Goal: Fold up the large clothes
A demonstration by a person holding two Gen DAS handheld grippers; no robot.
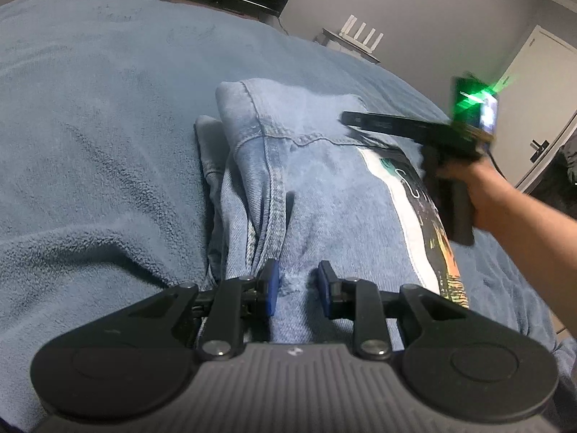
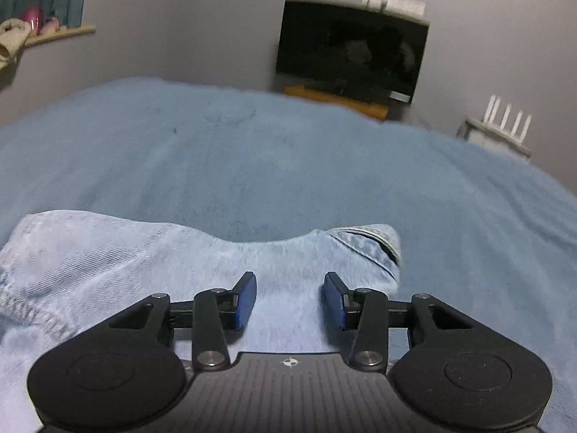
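Note:
Light blue jeans (image 1: 306,187) lie folded on a blue fleece blanket (image 1: 90,126). A shirt with a dark and white print (image 1: 429,231) lies under their right side. My left gripper (image 1: 297,285) is open, its blue pads either side of a bit of denim at the near edge. The right gripper (image 1: 346,119) shows in the left wrist view, held by a hand above the jeans' far right part. In the right wrist view the right gripper (image 2: 290,296) is open just above the jeans (image 2: 144,270), holding nothing.
The blanket (image 2: 288,166) covers the whole bed. A dark TV (image 2: 353,50) on a wooden stand is beyond the far edge. A white router (image 2: 505,122) sits at the right. A door (image 1: 533,83) is at the far right.

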